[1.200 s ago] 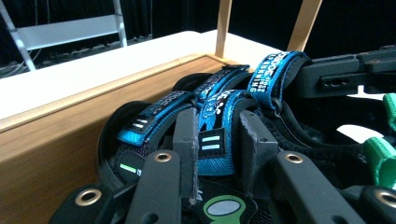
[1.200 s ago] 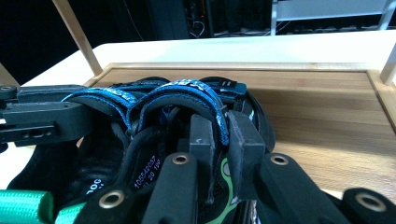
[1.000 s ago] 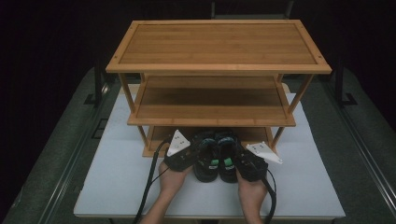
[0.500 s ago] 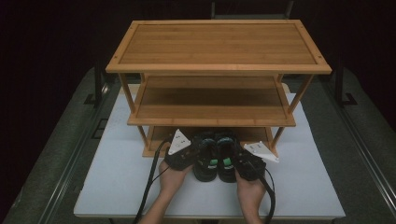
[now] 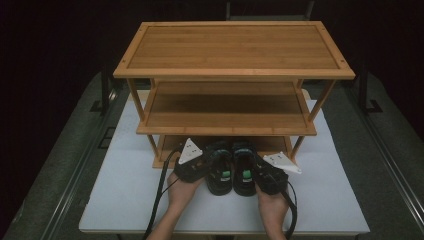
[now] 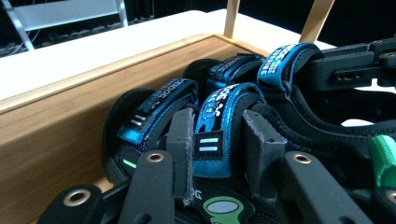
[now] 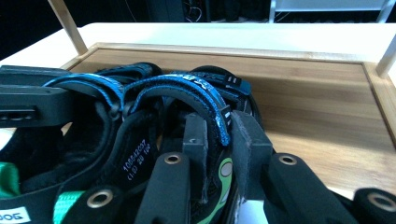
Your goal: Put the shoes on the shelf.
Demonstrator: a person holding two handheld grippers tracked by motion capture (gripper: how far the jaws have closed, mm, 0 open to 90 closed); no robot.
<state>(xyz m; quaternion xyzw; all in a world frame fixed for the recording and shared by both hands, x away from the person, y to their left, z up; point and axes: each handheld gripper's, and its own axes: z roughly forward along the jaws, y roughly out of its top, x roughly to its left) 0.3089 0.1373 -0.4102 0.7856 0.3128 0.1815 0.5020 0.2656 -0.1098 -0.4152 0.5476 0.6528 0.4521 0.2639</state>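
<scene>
Bamboo makes up the three-tier rack [image 5: 227, 102] that stands on my white surface [image 5: 125, 190], set toward its far edge, and my two black sandals [image 5: 232, 167] with blue straps sit side by side at the front lip of the rack's bottom shelf [image 7: 322, 107], toes on the wood and heels out over the surface toward its near edge. My left hand-held gripper [image 5: 200, 165] is at the left sandal [image 6: 219, 135]: in the left gripper view its jaws stand on either side of the sandal's blue strap [image 6: 212, 121]; they have just been opening, and the strap sits between them with the left pad close against it and a small gap at the right pad, so the clamp looks slackened rather than tight. My right hand-held gripper [image 5: 262, 172] is at the right sandal [image 7: 154, 140]: in the right gripper view the blue-edged strap [image 7: 196, 95] arches down between the two pads; those jaws have also just been opening, the strap's edge lying near the right pad and clear of the left one. My left hand [image 5: 182, 192] and right hand [image 5: 272, 202] rest low near the near edge of the surface, each behind its tool, with black cables [image 5: 160, 200] trailing back off that edge. Green tabs [image 5: 226, 175] show on the sandals' heels.
</scene>
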